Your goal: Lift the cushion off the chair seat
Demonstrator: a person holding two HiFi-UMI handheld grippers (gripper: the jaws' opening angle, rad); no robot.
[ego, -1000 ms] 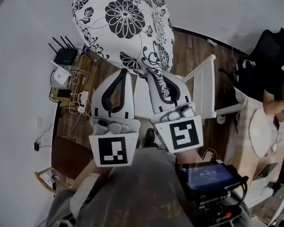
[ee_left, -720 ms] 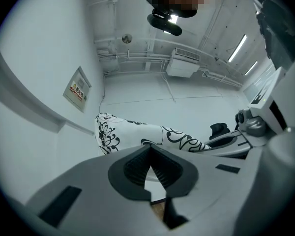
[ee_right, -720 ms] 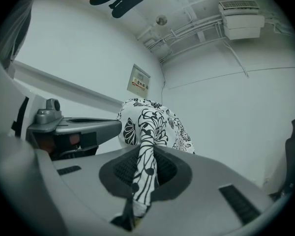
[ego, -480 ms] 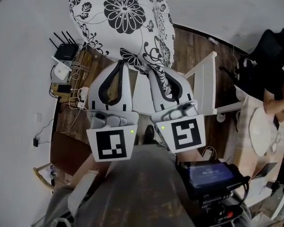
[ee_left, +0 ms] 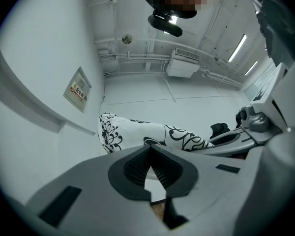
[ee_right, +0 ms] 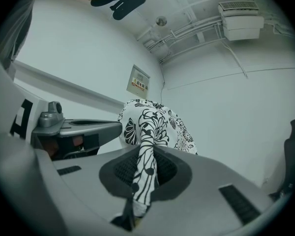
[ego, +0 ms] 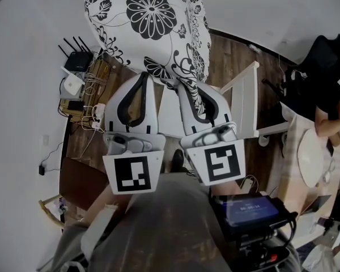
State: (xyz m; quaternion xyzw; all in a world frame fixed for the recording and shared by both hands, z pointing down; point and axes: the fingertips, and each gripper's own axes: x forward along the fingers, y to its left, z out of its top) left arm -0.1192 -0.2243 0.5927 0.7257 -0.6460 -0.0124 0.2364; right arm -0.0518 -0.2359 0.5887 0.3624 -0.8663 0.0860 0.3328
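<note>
The cushion (ego: 150,27) is white with black flowers. It hangs in the air above the white chair (ego: 243,103), clear of the seat (ego: 169,118). My right gripper (ego: 181,84) is shut on its lower edge: in the right gripper view a fold of patterned fabric (ee_right: 143,176) runs down between the pads. My left gripper (ego: 143,75) sits beside it with its tips closed against the cushion's lower edge (ee_left: 137,134), and seems to pinch it. Both grippers point up and away from me, side by side.
A router with antennas (ego: 76,67) and tangled cables lie on the wooden floor by the left wall. A person sits at a table (ego: 311,157) on the right. A screen device (ego: 252,211) hangs at my waist. The wall stands close behind the cushion.
</note>
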